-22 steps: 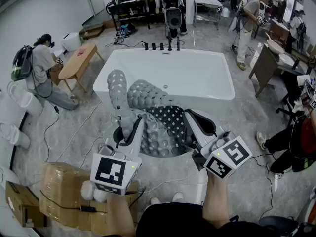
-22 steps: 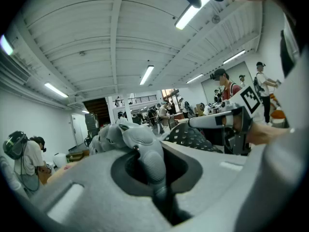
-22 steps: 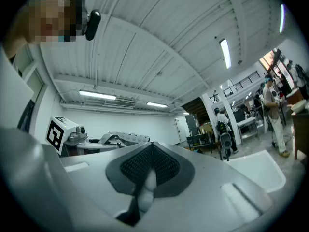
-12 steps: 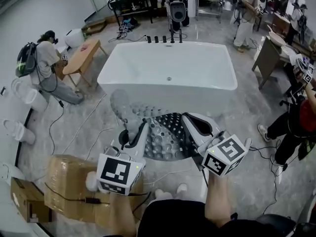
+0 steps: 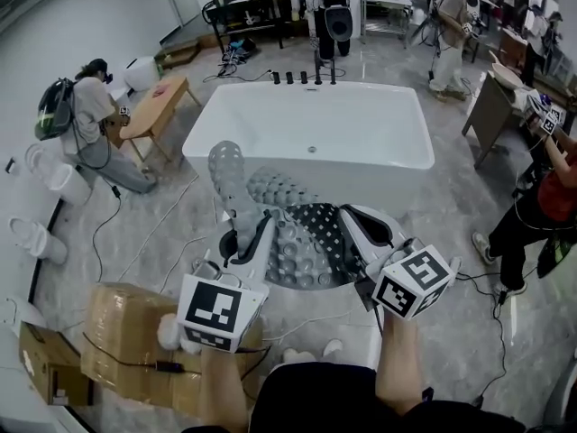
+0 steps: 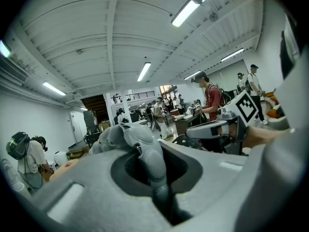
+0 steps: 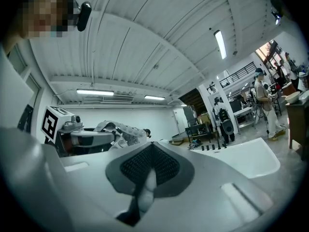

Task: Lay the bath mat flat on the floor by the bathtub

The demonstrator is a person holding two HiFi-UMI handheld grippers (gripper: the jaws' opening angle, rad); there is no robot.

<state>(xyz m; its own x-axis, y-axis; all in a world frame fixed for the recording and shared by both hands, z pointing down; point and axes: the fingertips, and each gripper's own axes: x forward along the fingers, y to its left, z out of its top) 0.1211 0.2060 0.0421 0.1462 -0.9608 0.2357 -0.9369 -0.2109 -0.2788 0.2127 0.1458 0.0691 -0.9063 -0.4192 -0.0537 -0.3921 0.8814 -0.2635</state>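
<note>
The bath mat (image 5: 290, 231) is grey and bumpy on one side, dark with white dots on the other. It hangs crumpled between my two grippers in front of the white bathtub (image 5: 311, 133). My left gripper (image 5: 247, 233) is shut on the mat's left edge, and a bumpy flap stands up above it. My right gripper (image 5: 358, 225) is shut on the right edge. In the left gripper view a grey fold of mat (image 6: 142, 146) is pinched in the left gripper (image 6: 158, 192). In the right gripper view the dark dotted side of the mat (image 7: 149, 166) sits in the right gripper (image 7: 140, 199).
Cardboard boxes (image 5: 126, 341) stand at my lower left. A wooden bench (image 5: 153, 106) and a crouching person (image 5: 86, 120) are left of the tub. Another person (image 5: 541, 206) stands at the right. Cables trail over the marble floor (image 5: 153, 233). Taps (image 5: 302, 78) line the tub's far rim.
The mat's free left flap dropped and blurred half a second ago, and now stands up over the left gripper again. Both grippers keep their hold and have hardly moved.
</note>
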